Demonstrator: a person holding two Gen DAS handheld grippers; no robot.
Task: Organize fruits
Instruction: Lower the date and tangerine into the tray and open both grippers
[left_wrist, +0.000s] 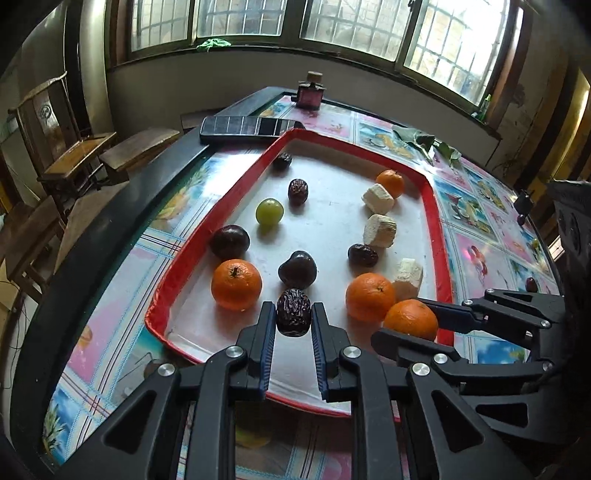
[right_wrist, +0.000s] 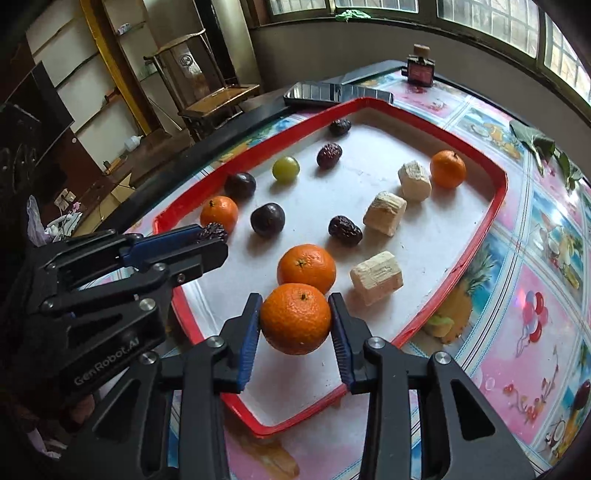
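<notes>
Holding fruit over the red-rimmed tray (left_wrist: 236, 192), both grippers pinch a piece
The left gripper (left_wrist: 293, 314) clamps a wrinkled date (left_wrist: 293, 312); beside it, the right gripper (right_wrist: 295, 317) grips an orange (right_wrist: 295, 318), seemingly just clear of the tray floor

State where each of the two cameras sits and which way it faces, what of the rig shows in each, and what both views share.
Left wrist: sits on the left gripper, looks down along its fingers at the red-rimmed tray; it is shut on a wrinkled date; the right gripper shows at right.
Right wrist: sits on the right gripper, angled down over the tray, shut on an orange; the left gripper shows at left.
Shared: tray, fruits, phone, windows.
</notes>
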